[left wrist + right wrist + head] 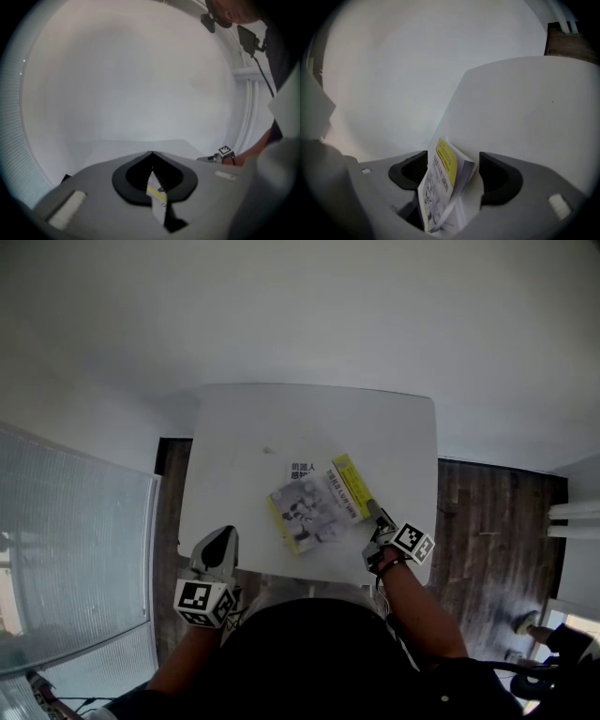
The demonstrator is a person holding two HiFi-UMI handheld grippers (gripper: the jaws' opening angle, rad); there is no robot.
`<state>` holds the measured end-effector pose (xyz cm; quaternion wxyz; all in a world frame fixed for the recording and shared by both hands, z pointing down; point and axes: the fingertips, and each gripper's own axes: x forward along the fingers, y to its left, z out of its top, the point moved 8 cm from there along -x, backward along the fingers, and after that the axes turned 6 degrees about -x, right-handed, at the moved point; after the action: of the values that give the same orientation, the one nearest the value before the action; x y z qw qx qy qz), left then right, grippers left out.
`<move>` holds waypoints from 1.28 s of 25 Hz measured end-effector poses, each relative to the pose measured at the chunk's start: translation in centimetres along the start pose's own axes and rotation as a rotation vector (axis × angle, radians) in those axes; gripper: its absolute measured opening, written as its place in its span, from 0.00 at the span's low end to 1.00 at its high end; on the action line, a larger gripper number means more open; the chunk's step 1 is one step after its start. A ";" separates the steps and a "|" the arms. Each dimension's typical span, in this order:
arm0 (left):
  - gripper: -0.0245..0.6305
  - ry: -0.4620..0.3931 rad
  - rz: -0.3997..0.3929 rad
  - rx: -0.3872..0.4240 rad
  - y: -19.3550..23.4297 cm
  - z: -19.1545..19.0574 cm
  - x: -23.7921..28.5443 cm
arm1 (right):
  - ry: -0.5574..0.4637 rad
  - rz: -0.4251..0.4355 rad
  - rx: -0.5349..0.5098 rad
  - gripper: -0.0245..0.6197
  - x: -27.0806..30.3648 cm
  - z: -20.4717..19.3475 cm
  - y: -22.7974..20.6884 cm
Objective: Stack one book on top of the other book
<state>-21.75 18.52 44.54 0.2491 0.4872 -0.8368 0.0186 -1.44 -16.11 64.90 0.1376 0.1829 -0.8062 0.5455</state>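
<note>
Two books lie stacked, askew, in the middle of the white table [244,427]. The top book [314,509] has a grey-white cover and a yellow spine; under it, a corner of the white book [301,469] sticks out at the far side. My right gripper [377,516] is at the stack's near right corner, open, with the edges of the books [436,185] between its jaws and a gap beside the right pad [497,180]. My left gripper [223,538] hovers over the table's near left edge, shut and holding nothing; a thin strip of book shows through its slit [157,192].
Dark wooden floor [492,521] lies right of the table, with white pipes [572,519] further right. A translucent ribbed panel [66,549] stands on the left. The person's body fills the view's bottom, close to the table's near edge.
</note>
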 end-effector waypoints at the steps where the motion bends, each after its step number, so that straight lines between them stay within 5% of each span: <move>1: 0.04 -0.001 -0.010 0.005 -0.1 0.1 0.2 | -0.012 -0.003 0.004 0.56 -0.3 0.1 -0.1; 21: 0.04 -0.058 -0.231 0.111 -2.3 3.4 5.2 | -0.221 0.029 -0.045 0.56 -7.1 1.8 1.0; 30: 0.04 -0.053 -0.276 0.123 -3.0 3.5 5.9 | -0.339 0.121 -0.067 0.06 -9.6 2.0 2.3; 32: 0.04 -0.049 -0.276 0.112 -3.0 3.4 5.8 | -0.331 0.140 -0.102 0.04 -9.7 2.1 2.9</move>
<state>-22.98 11.34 43.43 0.2011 0.6109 -0.7655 0.0187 5.92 -15.65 57.63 -0.0263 0.2064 -0.8551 0.4748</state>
